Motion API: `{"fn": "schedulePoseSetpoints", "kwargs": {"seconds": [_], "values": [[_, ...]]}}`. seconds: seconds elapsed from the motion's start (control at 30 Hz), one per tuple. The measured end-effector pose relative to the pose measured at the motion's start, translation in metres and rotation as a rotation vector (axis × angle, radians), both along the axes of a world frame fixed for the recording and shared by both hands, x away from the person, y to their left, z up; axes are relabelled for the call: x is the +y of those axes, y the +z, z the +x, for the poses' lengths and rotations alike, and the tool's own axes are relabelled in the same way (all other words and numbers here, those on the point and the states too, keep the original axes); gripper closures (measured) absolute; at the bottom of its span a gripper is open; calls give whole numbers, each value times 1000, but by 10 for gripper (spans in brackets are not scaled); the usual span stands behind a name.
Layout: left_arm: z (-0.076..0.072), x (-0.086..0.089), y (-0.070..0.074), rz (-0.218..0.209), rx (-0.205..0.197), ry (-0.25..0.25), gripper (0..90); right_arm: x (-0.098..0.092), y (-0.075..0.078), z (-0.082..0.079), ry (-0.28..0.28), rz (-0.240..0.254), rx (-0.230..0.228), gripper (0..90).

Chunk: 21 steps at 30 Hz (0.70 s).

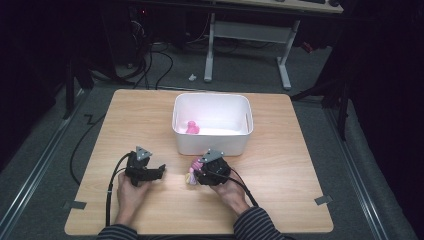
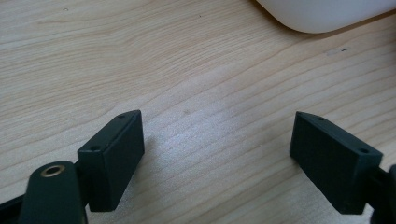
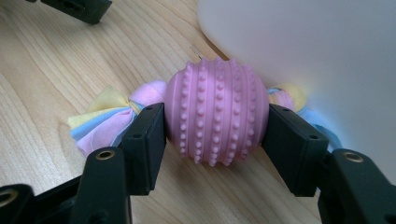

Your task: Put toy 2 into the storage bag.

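Observation:
A pink studded ball toy [image 3: 215, 114] with pastel fabric tassels at both ends lies on the wooden table, and my right gripper [image 3: 215, 140] is shut on it, both pads pressing its sides. From above, the toy [image 1: 191, 176] shows at the left tip of the right gripper [image 1: 198, 172], just in front of the white bin [image 1: 212, 145]. My left gripper [image 2: 217, 154] stands open over bare wood, nothing between its jaws; in the high view the left gripper [image 1: 159, 171] rests left of the toy. A second pink toy [image 1: 192, 128] lies inside the bin.
The white bin's wall [image 3: 317, 51] rises close behind the held toy. The bin's rounded corner [image 2: 322, 14] shows ahead of the left gripper. Tape marks [image 1: 323, 200] sit near the table's front corners. A desk frame [image 1: 247, 45] and cables stand on the floor beyond the table.

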<state>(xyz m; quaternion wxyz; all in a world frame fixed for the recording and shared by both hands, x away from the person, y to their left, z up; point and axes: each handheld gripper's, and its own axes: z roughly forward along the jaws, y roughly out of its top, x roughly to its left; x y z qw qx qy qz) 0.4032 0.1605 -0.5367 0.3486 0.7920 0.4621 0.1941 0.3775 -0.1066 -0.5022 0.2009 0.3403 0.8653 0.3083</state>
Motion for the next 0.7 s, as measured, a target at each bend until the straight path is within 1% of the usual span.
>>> {"fn": "schedulePoseSetpoints", "kwargs": {"seconds": [0.2, 0.27, 0.37, 0.53, 0.6, 0.7], "values": [[0, 0, 0, 0, 0, 0, 180, 0, 0, -1, 0, -1, -1, 418], [0, 0, 0, 0, 0, 0, 180, -1, 0, -1, -2, 5, 7, 419], [0, 0, 0, 0, 0, 0, 180, -3, 1, -2, 2, 11, 2, 420], [0, 0, 0, 2, 2, -4, 175, -8, 3, -5, 3, 33, 9, 419], [0, -1, 0, 3, 0, -10, 167, -14, 5, -8, 9, 42, 6, 420], [0, -1, 0, 3, 1, -10, 166, -17, 8, -10, 10, 47, 3, 419]]}}
